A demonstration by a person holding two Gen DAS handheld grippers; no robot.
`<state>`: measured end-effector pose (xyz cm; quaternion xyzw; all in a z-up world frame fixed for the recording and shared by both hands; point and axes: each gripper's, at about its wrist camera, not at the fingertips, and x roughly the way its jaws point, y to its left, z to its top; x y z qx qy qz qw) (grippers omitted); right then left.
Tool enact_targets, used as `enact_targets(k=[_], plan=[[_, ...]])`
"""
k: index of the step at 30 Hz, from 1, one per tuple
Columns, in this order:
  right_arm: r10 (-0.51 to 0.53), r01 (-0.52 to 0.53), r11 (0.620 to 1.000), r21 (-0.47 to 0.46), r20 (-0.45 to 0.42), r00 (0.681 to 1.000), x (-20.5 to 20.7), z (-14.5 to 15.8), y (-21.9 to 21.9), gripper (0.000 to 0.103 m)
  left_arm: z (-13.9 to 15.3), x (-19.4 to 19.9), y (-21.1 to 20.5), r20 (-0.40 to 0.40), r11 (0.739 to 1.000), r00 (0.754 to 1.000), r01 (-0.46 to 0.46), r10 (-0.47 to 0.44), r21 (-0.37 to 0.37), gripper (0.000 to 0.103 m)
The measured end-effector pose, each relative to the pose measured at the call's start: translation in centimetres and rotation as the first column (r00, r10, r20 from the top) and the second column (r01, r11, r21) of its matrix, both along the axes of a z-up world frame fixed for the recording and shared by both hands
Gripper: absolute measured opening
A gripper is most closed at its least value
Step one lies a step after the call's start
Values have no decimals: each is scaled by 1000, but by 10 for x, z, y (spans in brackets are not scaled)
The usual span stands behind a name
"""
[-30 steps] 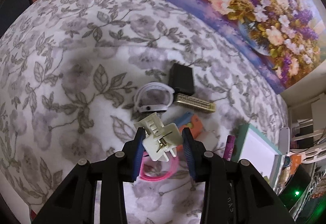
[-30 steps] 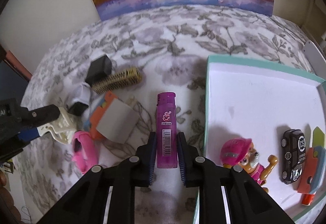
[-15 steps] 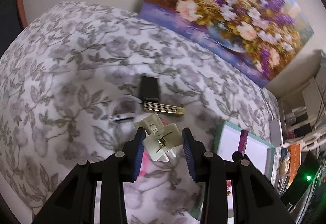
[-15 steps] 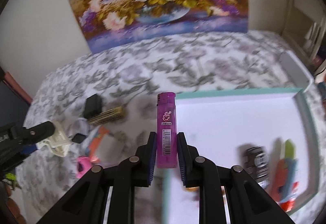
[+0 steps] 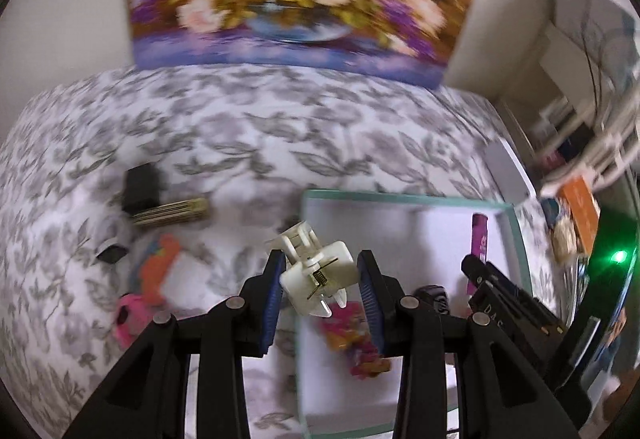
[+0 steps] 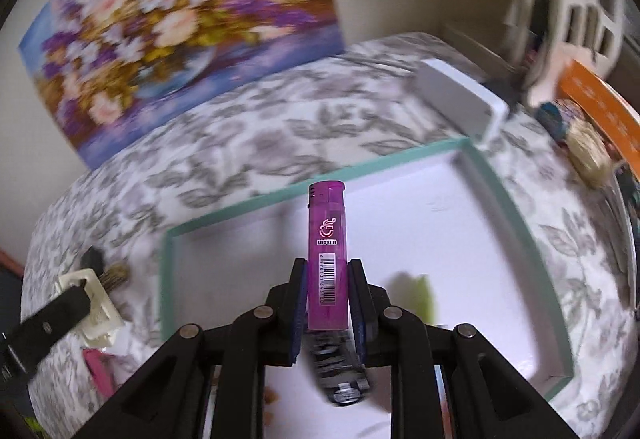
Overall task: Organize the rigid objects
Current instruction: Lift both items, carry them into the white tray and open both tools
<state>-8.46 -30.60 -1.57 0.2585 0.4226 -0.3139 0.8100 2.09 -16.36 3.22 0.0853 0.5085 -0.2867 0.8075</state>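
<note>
My left gripper [image 5: 322, 281] is shut on a cream plastic clip [image 5: 318, 275] and holds it in the air over the left rim of the teal-edged white tray [image 5: 404, 197]. My right gripper [image 6: 327, 303] is shut on a purple lighter [image 6: 326, 247], upright above the tray's white floor [image 6: 460, 239]. The lighter [image 5: 479, 241] and right gripper also show in the left wrist view, and the clip [image 6: 94, 299] in the right wrist view. A pink toy figure [image 5: 356, 335] and a dark toy car [image 6: 340, 371] lie in the tray.
On the floral cloth left of the tray lie a black box [image 5: 140, 187], a brush [image 5: 172, 211], an orange toy [image 5: 158, 263] and a pink item [image 5: 128, 315]. A white box [image 6: 460, 99] sits behind the tray. Shelves and clutter stand at the right.
Both grippers have swung right, carrying the clip and the lighter from over the cloth to over the tray. Both views are motion-blurred.
</note>
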Motion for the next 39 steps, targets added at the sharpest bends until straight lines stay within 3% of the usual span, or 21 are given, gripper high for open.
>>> enact_targets(k=[5, 11, 22, 27, 29, 31, 36, 39], plan=[[-54, 54, 999, 5, 8, 998, -14, -4, -21, 21, -11, -12, -32, 17, 997, 996, 83, -83, 6, 38], [-63, 63, 998, -3, -14, 998, -16, -11, -28, 21, -22, -15, -52, -18, 990, 990, 137, -138, -35, 38], [-60, 62, 997, 44, -40, 997, -14, -24, -27, 21, -35, -2, -44, -87, 992, 990, 106, -111, -63, 38], [-59, 62, 997, 46, -61, 996, -13, -26, -25, 22, -37, -2, -44, -90, 993, 990, 107, -111, -41, 38], [-55, 58, 998, 39, -71, 996, -13, -26, -24, 22, -37, -2, -43, -95, 993, 989, 112, -115, -31, 43], [-50, 53, 998, 36, -78, 996, -12, -26, -23, 22, -34, -2, -40, -88, 993, 990, 111, -114, -31, 55], [-37, 40, 999, 33, -83, 996, -10, -24, -19, 24, -25, -1, -31, -71, 995, 993, 93, -95, -32, 59], [-22, 24, 1000, 18, -79, 997, -8, -20, -15, 35, -21, 2, -24, -55, 997, 996, 76, -77, -25, 64]])
